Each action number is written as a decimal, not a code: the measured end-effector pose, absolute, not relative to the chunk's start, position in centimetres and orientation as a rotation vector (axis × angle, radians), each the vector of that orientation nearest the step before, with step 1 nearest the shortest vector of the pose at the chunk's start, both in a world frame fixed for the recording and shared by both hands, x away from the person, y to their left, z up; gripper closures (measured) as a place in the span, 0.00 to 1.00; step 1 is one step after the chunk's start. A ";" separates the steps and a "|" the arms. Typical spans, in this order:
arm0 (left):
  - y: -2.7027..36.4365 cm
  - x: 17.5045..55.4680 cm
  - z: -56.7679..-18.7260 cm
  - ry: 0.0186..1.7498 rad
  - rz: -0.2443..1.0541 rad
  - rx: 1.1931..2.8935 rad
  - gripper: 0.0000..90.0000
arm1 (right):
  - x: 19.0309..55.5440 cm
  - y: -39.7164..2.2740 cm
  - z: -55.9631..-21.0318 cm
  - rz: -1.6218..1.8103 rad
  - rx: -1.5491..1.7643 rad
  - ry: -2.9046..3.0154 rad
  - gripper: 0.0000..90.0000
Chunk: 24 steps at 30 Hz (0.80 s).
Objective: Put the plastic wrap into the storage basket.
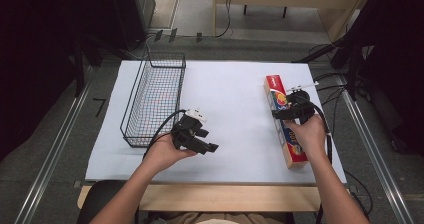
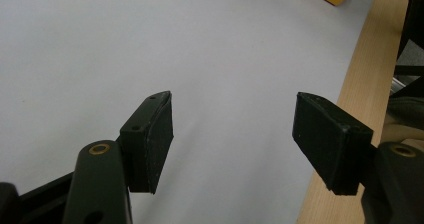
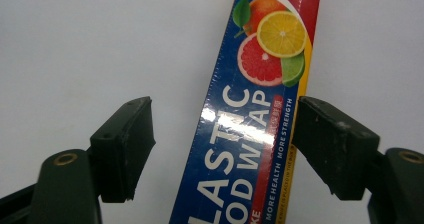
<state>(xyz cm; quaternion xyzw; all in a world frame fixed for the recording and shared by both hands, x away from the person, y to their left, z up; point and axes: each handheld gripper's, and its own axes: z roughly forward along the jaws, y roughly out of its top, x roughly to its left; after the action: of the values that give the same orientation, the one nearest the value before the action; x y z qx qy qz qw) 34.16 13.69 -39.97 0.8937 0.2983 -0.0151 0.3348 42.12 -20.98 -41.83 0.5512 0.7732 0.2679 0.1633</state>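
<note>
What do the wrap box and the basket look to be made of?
The box looks like printed cardboard under a glossy film or coating: glare streaks cross the lettering and the corners are sharp. The basket appears to be thin dark metal wire, probably coated: an open grid with a thicker rim, see-through to the sheet below.

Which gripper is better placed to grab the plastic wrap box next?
Right. The right gripper is open with its jaws straddling the long blue and red plastic wrap box. The left gripper is open over bare white table, near the black wire basket.
</note>
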 end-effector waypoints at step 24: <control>13.4 34.3 -40.4 0.762 -0.042 2.360 0.37 | 43.0 -21.3 -45.2 0.615 1.683 2.295 0.32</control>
<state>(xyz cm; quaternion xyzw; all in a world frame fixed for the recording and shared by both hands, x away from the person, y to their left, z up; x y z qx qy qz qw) 34.25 13.36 -40.35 0.8999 0.2907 -0.0162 0.3247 43.01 -21.35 -45.15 0.5743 0.7830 0.2097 0.1147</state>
